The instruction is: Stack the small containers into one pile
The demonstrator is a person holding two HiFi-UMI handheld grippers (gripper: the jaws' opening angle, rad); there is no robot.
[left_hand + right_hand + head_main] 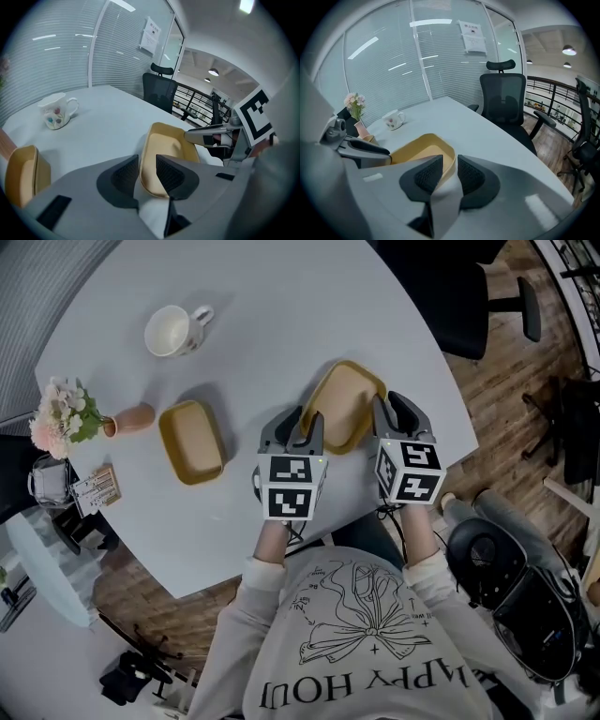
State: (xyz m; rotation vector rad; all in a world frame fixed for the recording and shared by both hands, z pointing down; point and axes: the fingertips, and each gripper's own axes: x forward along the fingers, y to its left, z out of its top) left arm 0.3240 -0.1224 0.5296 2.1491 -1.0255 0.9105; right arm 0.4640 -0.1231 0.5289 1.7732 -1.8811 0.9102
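1. The nearer container (345, 401) is a shallow mustard-yellow tray with rounded corners, empty, with a paler floor. It sits on the desk (281, 315) close to the front edge, straight ahead of the person. Whether one side is tipped up slightly I cannot tell.
2. The second container (192, 440) has the same colour and shape. It lies open side up, well apart to the left, with nothing in it.
3. By my reading nothing is stacked yet. One tray has to be gripped, lifted and nested into the other (the whole pile is left to make).
4. The left tool (146, 171) has its jaws apart and straddles the near tray's left rim. The wall stands between the pads, with bare desk showing beside it, so it is not pinched.
5. The right tool (450, 173) does the same at the right rim. Its jaws are wide, the wall is between them, and there is no clamp that I can see.
6. Further out, a white mug (173, 331) stands near the far edge. A small vase (131, 418) of pale flowers stands just left of the second container.
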